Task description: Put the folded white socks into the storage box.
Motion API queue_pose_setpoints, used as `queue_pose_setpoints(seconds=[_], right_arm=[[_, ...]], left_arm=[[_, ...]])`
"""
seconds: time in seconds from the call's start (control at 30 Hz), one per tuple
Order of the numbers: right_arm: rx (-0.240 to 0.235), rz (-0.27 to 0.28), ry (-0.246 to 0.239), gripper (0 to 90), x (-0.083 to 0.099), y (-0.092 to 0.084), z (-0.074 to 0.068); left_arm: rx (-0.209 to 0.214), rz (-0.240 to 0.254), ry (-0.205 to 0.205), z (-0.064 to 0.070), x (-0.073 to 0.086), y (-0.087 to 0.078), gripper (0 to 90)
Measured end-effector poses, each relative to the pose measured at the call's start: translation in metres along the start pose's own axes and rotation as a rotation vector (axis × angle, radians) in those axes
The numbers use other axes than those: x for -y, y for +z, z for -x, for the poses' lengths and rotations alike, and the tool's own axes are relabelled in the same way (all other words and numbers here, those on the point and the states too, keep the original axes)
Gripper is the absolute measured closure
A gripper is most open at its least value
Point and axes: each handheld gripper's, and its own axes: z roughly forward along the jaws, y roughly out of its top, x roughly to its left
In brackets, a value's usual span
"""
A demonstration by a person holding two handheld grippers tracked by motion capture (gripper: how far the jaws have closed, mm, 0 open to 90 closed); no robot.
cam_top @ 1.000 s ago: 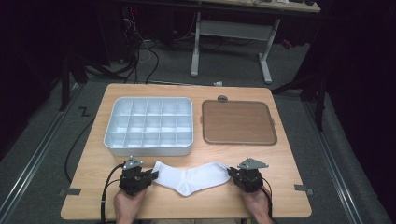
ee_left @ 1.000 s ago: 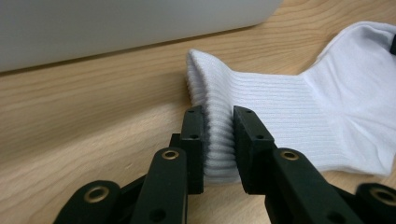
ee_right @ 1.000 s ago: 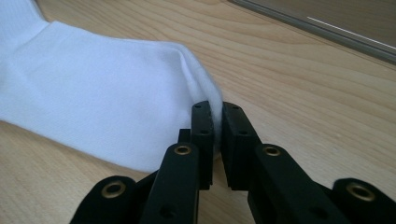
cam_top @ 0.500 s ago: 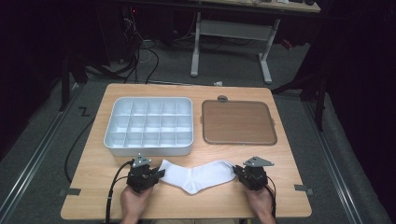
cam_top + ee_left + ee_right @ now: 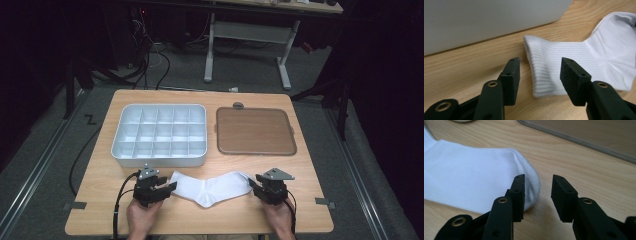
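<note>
Now the white sock (image 5: 210,186) lies flat on the table (image 5: 300,165) near the six o'clock edge, between both grippers. Left gripper (image 5: 540,72) at the sock's nine o'clock end, right gripper (image 5: 538,192) at three o'clock: both jaws have just been opening and stand released, gripping nothing.

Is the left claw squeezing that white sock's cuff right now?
Apart. In the left gripper view the left gripper has just been opening; the white sock lies flat on the table, its ribbed cuff between the jaws, pads clear of it.
</note>
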Motion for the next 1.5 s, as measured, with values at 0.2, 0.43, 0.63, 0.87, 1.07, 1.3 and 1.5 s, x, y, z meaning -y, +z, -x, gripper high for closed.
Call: queue_pose_setpoints(seconds=[0.2,0.43,0.63,0.87,1.07,1.3,1.5], right_arm=[[-0.017,0.053,-0.035,63.4,-0.011,-0.012,-0.012],[-0.096,0.066,-0.069,68.3,-0.020,-0.014,-0.031],[-0.208,0.047,-0.112,75.5,-0.026,-0.003,-0.056],[-0.303,0.015,-0.160,80.9,-0.031,0.018,-0.088],[-0.329,-0.001,-0.169,82.5,-0.034,0.028,-0.097],[-0.328,-0.029,-0.173,83.6,-0.033,0.036,-0.100],[-0.323,-0.050,-0.184,83.8,-0.027,0.040,-0.101]], left_arm=[[-0.022,-0.009,-0.036,-0.001,0.003,0.000,49.0],[-0.037,0.000,-0.068,-0.003,0.005,0.001,48.3],[-0.040,0.004,-0.068,-0.003,0.006,0.002,48.7],[-0.077,-0.012,0.028,0.005,0.011,0.006,50.2],[-0.073,-0.021,0.034,0.006,0.012,0.006,58.6],[-0.067,-0.027,0.030,0.007,0.013,0.007,67.5],[-0.054,-0.026,0.026,0.007,0.014,0.007,70.4]])
